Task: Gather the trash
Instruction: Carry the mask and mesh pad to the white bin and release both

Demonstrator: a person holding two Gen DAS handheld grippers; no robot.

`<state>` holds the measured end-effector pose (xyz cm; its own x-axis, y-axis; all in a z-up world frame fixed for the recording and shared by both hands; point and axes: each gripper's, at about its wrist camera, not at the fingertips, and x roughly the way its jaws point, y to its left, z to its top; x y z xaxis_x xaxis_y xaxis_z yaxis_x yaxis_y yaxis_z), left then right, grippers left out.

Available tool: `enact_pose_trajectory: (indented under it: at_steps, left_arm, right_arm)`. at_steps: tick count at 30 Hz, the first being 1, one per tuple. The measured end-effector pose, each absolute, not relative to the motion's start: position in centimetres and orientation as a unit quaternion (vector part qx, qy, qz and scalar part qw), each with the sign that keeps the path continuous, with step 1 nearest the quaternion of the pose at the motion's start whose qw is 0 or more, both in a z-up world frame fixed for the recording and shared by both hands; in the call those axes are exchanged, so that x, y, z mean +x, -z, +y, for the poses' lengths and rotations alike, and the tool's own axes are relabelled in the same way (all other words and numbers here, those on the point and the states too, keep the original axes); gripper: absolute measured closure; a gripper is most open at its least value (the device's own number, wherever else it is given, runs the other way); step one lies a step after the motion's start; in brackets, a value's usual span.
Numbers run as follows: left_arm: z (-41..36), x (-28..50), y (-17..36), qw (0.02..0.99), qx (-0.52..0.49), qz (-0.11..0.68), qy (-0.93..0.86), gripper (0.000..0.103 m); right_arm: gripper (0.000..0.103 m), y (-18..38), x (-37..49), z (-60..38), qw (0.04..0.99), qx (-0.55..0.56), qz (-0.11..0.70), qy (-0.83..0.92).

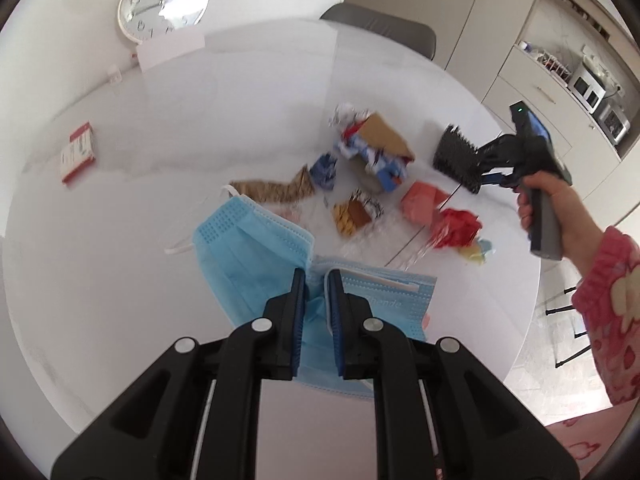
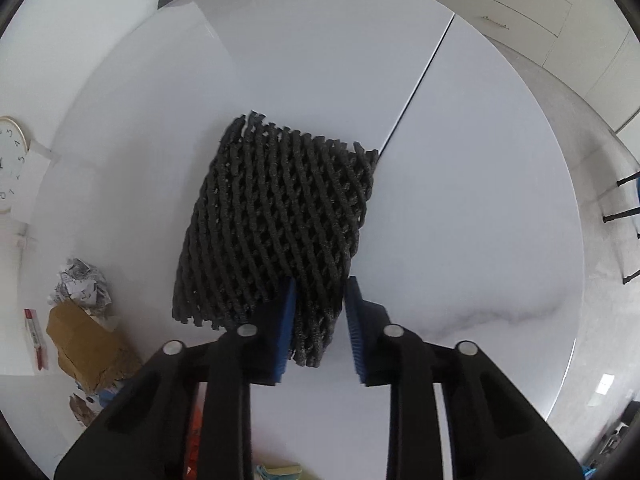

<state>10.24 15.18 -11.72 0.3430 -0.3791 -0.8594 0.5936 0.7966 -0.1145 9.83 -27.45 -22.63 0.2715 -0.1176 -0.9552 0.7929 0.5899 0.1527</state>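
Left gripper (image 1: pixel 316 276) pinching a blue face mask (image 1: pixel 248 256) above the round desk (image 1: pixel 160 128); right gripper (image 2: pixel 320 288) clamped on one corner of black foam netting (image 2: pixel 280 208). Shallow holds: either could slip, dropping back among wrappers (image 1: pixel 356 216).

The right gripper (image 2: pixel 318 312) points steeply down at a round white table (image 2: pixel 460 220), its blue-padded jaws clamped on the near edge of a black foam mesh sleeve (image 2: pixel 280 216). The sleeve spreads away from the jaws toward the far side, its far corner reaching a dark seam (image 2: pixel 424 76) that runs across the tabletop. At the left lie a crumpled printed paper (image 2: pixel 82 282) and, nearer, a torn brown cardboard piece (image 2: pixel 86 346), touching each other. A wall clock (image 2: pixel 10 164) shows at the far left edge, and drawer fronts (image 2: pixel 508 4) at the upper right
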Motion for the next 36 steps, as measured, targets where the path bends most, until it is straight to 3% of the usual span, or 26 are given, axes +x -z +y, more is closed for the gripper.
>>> enact_pose_trajectory:
  at_steps: [2, 8, 16, 21, 25, 28, 30, 36]
  left_arm:
    - [14.3, 10.1, 10.7, 0.818, 0.117, 0.474, 0.305, 0.091]
    - [11.8, 9.0, 8.9, 0.818, 0.123, 0.457, 0.328, 0.091]
    - [2.4, 1.9, 6.9, 0.775, 0.159, 0.436, 0.43, 0.091]
    - [-4.7, -3.7, 8.0, 0.734, 0.169, 0.456, 0.474, 0.09]
    - [-10.0, -8.9, 10.0, 0.706, 0.195, 0.465, 0.496, 0.09]
    - [-13.5, -12.5, 12.0, 0.693, 0.234, 0.464, 0.5, 0.09]
    - [-15.4, -14.0, 13.6, 0.687, 0.255, 0.465, 0.497, 0.09]
    - [-19.6, -16.5, 19.5, 0.671, 0.317, 0.478, 0.469, 0.09]
  right_arm:
    - [0.091, 22.1, 9.7, -27.3, 0.734, 0.332, 0.505, 0.308]
    - [0.092, 19.4, 5.9, -27.6, 0.761, 0.386, 0.46, 0.246]
    - [0.091, 11.9, -11.0, -28.1, 0.784, 0.296, 0.488, 0.245]
    - [0.09, 16.4, -19.6, -30.1, 0.749, 0.284, 0.543, 0.251]
    - [0.089, 24.3, -21.2, -32.2, 0.72, 0.274, 0.597, 0.224]
    - [0.079, 30.2, -20.6, -33.7, 0.703, 0.277, 0.628, 0.185]
    - [0.042, 32.8, -20.5, -34.5, 0.698, 0.279, 0.639, 0.165]
    - [0.019, 31.3, -23.7, -38.9, 0.715, 0.243, 0.62, 0.212]
